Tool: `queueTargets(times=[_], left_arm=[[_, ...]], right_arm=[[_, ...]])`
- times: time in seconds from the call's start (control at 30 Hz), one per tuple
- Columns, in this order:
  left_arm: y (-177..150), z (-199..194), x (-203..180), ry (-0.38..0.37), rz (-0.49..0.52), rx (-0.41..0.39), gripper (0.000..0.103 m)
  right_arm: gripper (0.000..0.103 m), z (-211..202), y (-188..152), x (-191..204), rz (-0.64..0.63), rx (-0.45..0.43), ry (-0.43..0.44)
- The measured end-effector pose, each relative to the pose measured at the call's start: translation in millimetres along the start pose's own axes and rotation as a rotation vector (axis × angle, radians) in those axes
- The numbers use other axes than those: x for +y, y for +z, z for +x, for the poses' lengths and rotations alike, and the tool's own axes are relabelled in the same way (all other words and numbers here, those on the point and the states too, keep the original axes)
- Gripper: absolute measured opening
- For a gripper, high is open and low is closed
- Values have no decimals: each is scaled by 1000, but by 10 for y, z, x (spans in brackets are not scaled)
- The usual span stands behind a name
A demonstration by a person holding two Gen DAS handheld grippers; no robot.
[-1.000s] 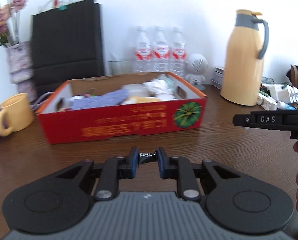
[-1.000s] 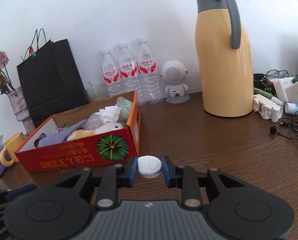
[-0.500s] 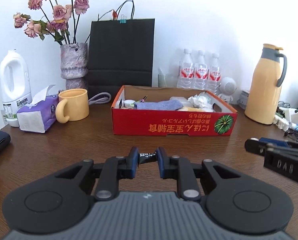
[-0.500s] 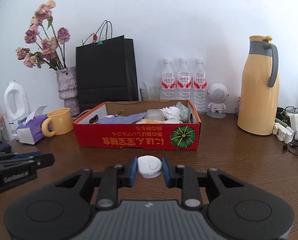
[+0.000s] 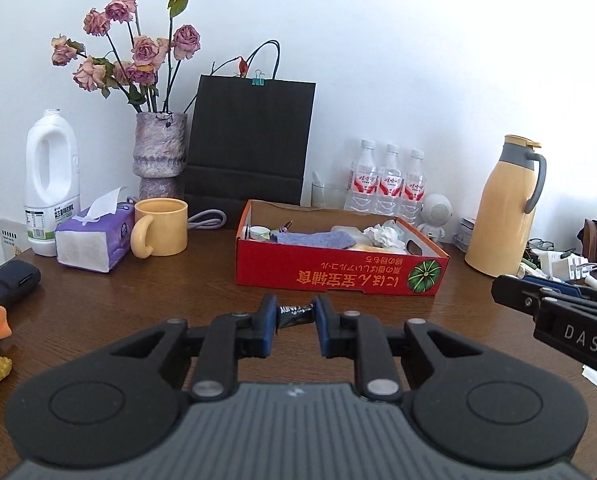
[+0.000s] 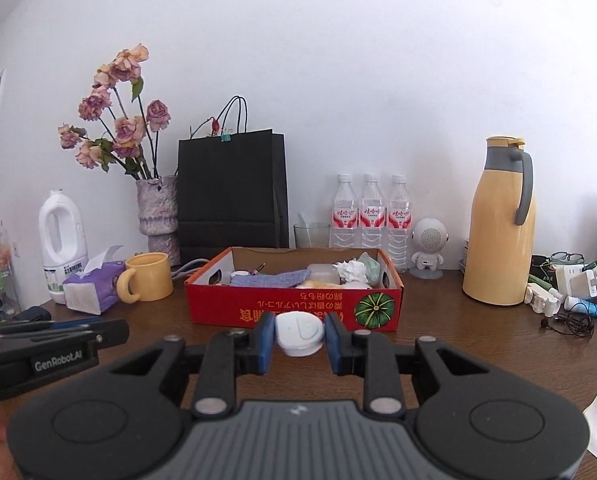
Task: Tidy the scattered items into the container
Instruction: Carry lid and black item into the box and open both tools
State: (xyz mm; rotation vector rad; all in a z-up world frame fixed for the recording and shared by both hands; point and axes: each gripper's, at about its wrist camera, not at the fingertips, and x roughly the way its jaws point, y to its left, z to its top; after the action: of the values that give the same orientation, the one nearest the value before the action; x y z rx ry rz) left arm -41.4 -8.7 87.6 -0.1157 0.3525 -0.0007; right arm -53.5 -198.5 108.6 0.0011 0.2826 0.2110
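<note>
Brown wooden table (image 5: 138,304) against a white wall, seen from the left wrist. Its left gripper (image 5: 295,316) is nearly closed, pinching a small dark wrapped packet (image 5: 294,314) above the tabletop. Just beyond sits a red cardboard box (image 5: 338,276), already holding a blue cloth (image 5: 318,239) and crumpled tissue (image 5: 382,235). A yellow mug (image 5: 160,232) stands to its left.

From the right wrist, the right gripper (image 6: 300,334) is narrowly closed on a white rounded plastic case (image 6: 300,333), held in front of the same box (image 6: 294,312). A yellow thermos jug (image 6: 498,240) stands far right.
</note>
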Motion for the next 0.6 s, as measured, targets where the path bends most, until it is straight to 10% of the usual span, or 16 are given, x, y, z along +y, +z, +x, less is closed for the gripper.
queueTargets(times=[0.37, 0.6], left_arm=[[692, 804, 91, 14, 10, -55, 21], [1619, 1953, 133, -86, -34, 51, 21]], right_arm=[[26, 803, 501, -293, -3, 13, 24], [26, 2049, 1202, -753, -5, 151, 91]])
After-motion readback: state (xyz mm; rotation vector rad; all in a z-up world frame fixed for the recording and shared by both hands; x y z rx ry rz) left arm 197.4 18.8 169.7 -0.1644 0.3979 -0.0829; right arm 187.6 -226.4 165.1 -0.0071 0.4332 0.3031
